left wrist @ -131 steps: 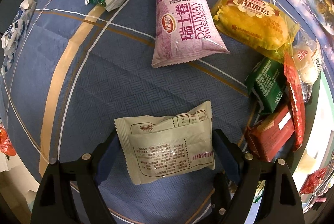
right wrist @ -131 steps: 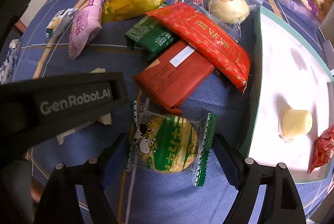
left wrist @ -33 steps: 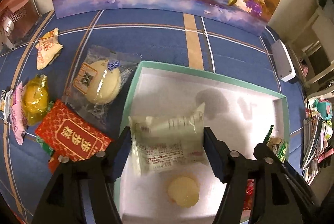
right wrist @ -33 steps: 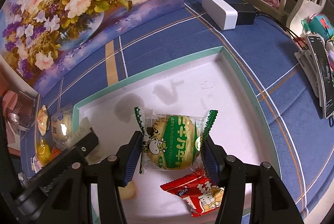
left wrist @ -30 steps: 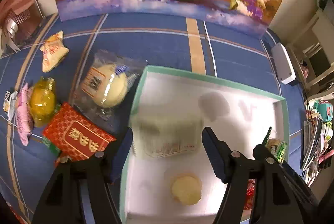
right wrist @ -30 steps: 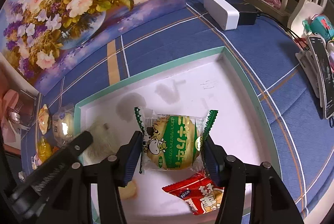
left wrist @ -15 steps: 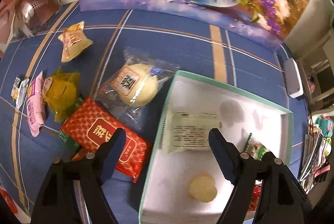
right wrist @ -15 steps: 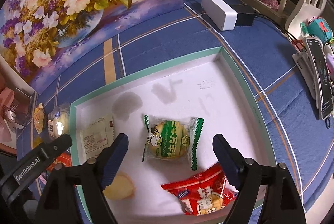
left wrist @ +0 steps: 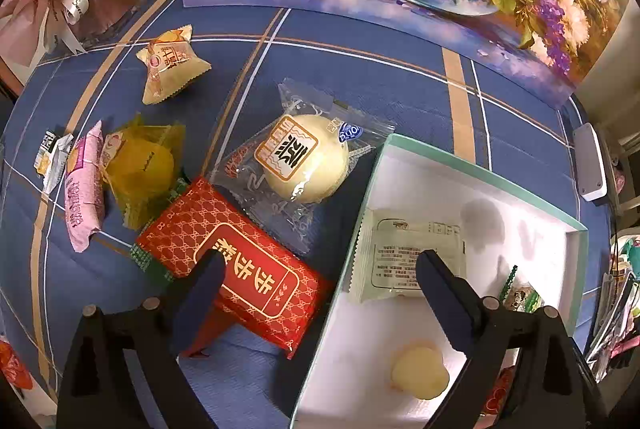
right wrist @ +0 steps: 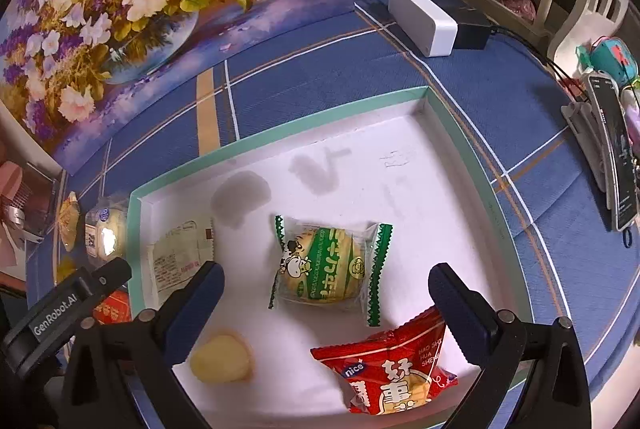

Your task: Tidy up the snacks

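Lying in the tray, the green packet is seen untouched between the right gripper's opening jaws; the left gripper's jaws are also opening, empty.

Your two black handheld grippers

Your left gripper and right gripper share black angular plastic frames, dark blue pads inside each fingertip, silver screws behind them; white "GenRobot.AI" lettering marks the left one's side.

tray: green-white cookie pack flat, centre | pale pack flat, left wall
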A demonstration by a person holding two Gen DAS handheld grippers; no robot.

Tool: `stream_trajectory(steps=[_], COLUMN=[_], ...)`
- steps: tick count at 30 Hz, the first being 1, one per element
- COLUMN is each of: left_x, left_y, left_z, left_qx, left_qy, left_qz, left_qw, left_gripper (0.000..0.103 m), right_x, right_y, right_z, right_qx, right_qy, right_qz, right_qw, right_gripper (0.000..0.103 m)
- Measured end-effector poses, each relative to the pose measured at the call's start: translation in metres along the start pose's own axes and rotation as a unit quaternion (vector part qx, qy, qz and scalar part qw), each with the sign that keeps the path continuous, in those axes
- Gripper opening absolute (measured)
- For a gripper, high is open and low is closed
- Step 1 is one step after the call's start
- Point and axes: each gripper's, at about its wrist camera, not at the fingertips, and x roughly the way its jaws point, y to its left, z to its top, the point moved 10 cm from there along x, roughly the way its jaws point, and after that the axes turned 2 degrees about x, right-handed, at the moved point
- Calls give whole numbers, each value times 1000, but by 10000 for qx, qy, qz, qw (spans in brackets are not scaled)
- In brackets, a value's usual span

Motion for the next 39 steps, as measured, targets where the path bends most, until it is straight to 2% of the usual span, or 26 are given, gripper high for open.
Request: stream_trajectory(steps=[14, 21, 27, 35, 39], left_x=[-1, -30, -50, -63, -65], left_y=[1, 16, 49, 116, 146], left_z=[1, 12, 18, 18, 13], left_qx=[72, -20, -242, -612, -834], left_qy=[45, -204, -332, -443, -440], left_qz=[62, -47, 56, 624, 706], left_qw=[9999, 9998, 9991, 9952, 9930], left_gripper=[96, 96, 96, 96, 96], right_x=[-2, -28, -47, -38, -39], right_y=[1, 25, 54, 82, 108], right_z=[-1, 3, -1, -22, -35], right_qx=[-15, -291, -549, -971, -1189], right_qy=[10, -319, -596, -338, -260], right_qz=[-53, 176, 425, 247, 449], right_qw=[10000, 9989, 9958, 9944, 9916], right_gripper=[103, 103, 103, 103, 103])
